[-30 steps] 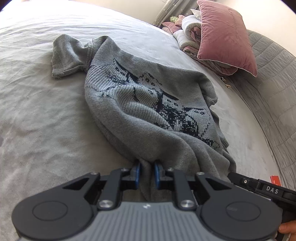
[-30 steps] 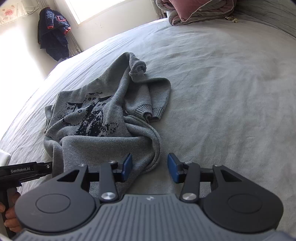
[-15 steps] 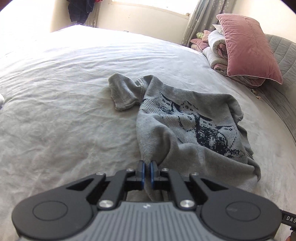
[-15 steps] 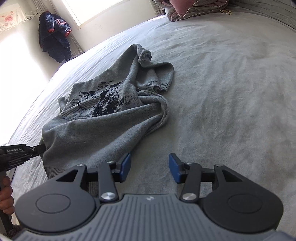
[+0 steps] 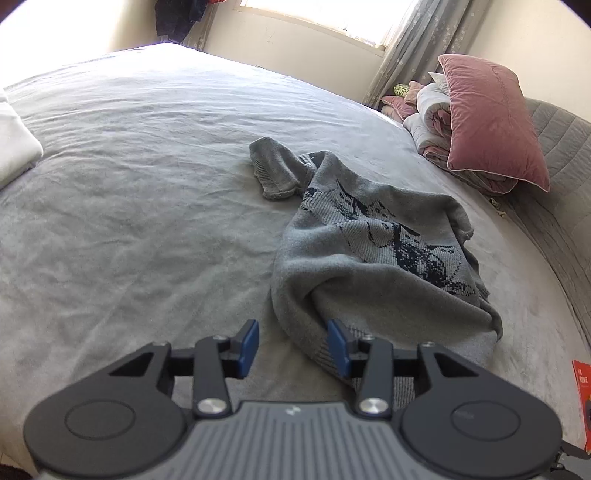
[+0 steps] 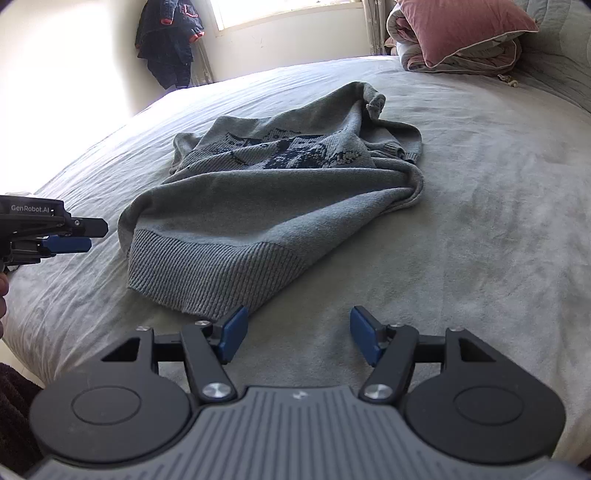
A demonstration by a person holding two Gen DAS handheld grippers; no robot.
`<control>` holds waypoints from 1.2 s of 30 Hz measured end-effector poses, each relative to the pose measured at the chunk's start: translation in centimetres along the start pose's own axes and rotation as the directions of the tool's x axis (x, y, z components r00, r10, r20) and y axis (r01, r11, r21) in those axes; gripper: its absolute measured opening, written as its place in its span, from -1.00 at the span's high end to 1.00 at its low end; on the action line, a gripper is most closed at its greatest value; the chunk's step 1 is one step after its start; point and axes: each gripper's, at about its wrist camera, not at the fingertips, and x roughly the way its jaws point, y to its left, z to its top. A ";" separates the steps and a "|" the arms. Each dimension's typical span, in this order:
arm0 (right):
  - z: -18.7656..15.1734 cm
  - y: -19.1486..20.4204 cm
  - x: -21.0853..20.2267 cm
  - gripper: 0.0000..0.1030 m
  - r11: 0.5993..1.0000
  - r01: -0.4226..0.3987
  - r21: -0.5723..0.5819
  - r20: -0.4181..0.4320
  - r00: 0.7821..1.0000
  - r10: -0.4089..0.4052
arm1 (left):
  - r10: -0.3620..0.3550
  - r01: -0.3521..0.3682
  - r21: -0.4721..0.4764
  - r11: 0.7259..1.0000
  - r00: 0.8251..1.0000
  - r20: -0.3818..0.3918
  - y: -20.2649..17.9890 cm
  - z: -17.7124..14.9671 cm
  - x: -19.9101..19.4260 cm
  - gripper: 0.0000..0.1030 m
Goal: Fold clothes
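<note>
our left gripper (image 5: 291, 345) is opening, its right pad just beside the hem, gripping nothing. our right gripper (image 6: 295, 338) is opening too, only bedsheet between its pads, the hem corner just beside its left pad. the one sweater (image 6: 266, 192) lies rumpled on the bed (image 6: 498, 221), from 12 toward 11 o'clock of the right gripper. we judge it soft, limp and fairly light, thick knit that bunches but won't slip; the ribbed hem (image 6: 207, 266) corners look the best hold. far off at 1 o'clock we count one pink pillow (image 6: 458, 26) on one quilt (image 6: 476, 59).
</note>
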 end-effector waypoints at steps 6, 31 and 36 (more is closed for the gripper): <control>-1.6 3.8 1.3 -0.34 0.989 0.056 -0.136 0.068 0.997 -0.047 | -0.081 0.080 -0.225 0.971 0.997 0.007 2.0 -2.2 2.2 0.22; 1.9 2.5 -0.2 0.71 0.897 0.362 -0.252 0.259 0.919 -0.298 | 0.091 -0.086 -0.071 0.994 0.994 0.065 -1.1 0.9 -1.1 0.86; 1.3 3.6 -3.5 0.72 0.838 0.348 -0.420 0.252 0.932 -0.260 | 0.111 -0.114 0.079 0.990 0.993 0.044 -2.3 1.0 -3.0 0.86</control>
